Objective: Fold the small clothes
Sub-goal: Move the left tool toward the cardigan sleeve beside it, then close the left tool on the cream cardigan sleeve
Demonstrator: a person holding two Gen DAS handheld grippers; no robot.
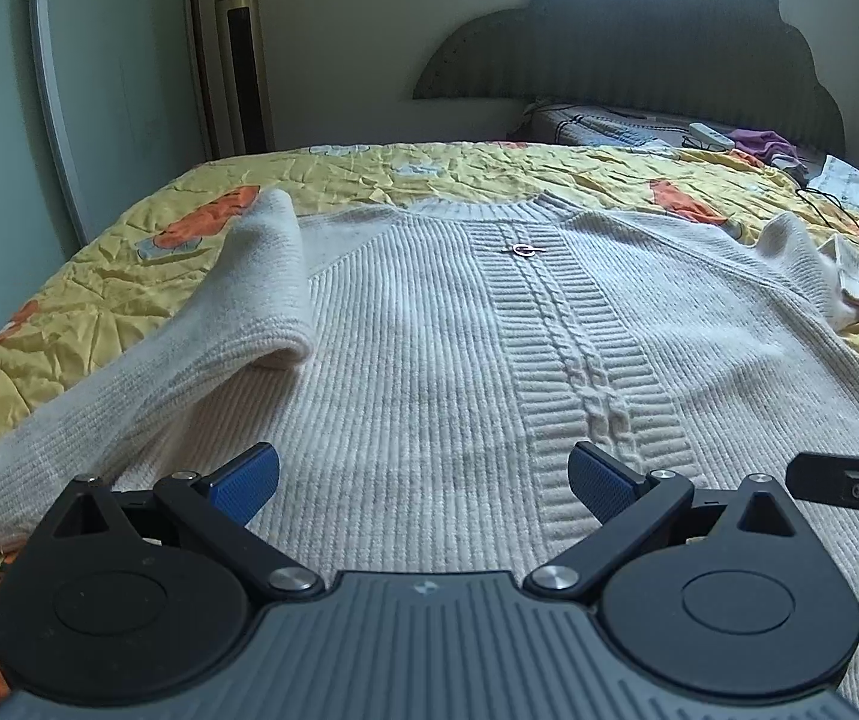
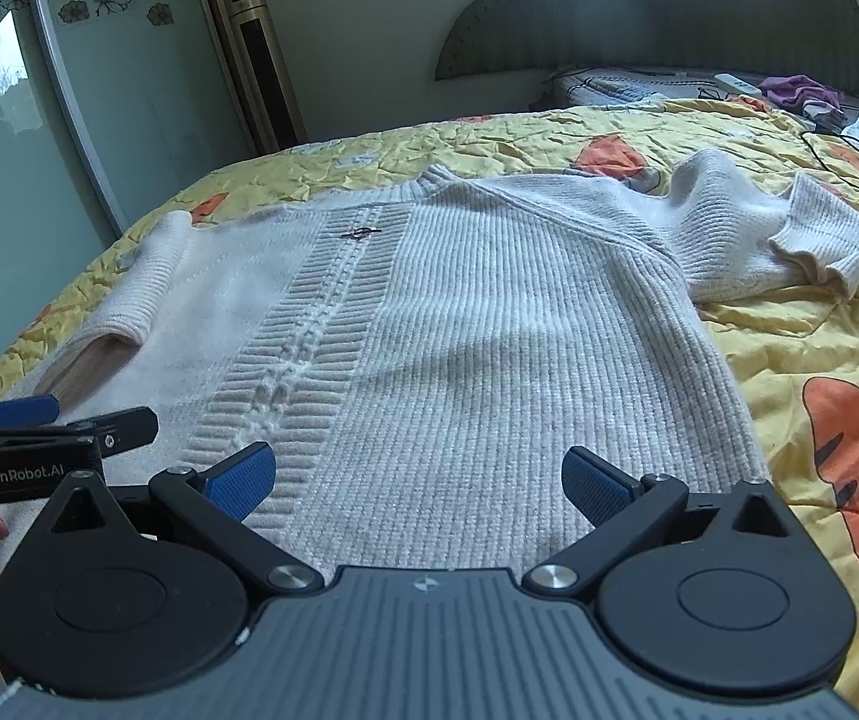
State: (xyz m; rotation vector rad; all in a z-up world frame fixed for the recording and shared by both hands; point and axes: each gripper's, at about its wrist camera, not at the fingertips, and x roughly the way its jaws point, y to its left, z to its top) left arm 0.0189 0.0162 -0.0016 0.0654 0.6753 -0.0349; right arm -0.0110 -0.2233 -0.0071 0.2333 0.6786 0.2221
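1. Left wrist view: the left gripper (image 1: 423,480) is spread wide with nothing between its blue pads (image 1: 246,483). It hovers over the hem end of the sweater (image 1: 429,330).
2. Right wrist view: the right gripper (image 2: 419,483) is likewise spread and empty, just beside the left one, which shows at the frame's left edge.
3. Sweater position: it lies face up on the yellow quilt (image 1: 99,276). The hem is nearest both grippers and the collar (image 1: 489,207) is farthest. The cable-knit band (image 1: 573,354) marks the long axis, which runs straight ahead of both tools.
4. Left sleeve (image 1: 261,294): already turned inward, with its cuff resting on the body panel. It lies ahead and left of the left gripper.
5. Right sleeve (image 2: 789,234): still spread outward on the quilt, bunched, with its cuff well apart from the body. It lies ahead and right of the right gripper, which is the nearer tool.
6. Judgement: the next fold likely brings this sleeve across toward the centre band; the reach goes forward and right.
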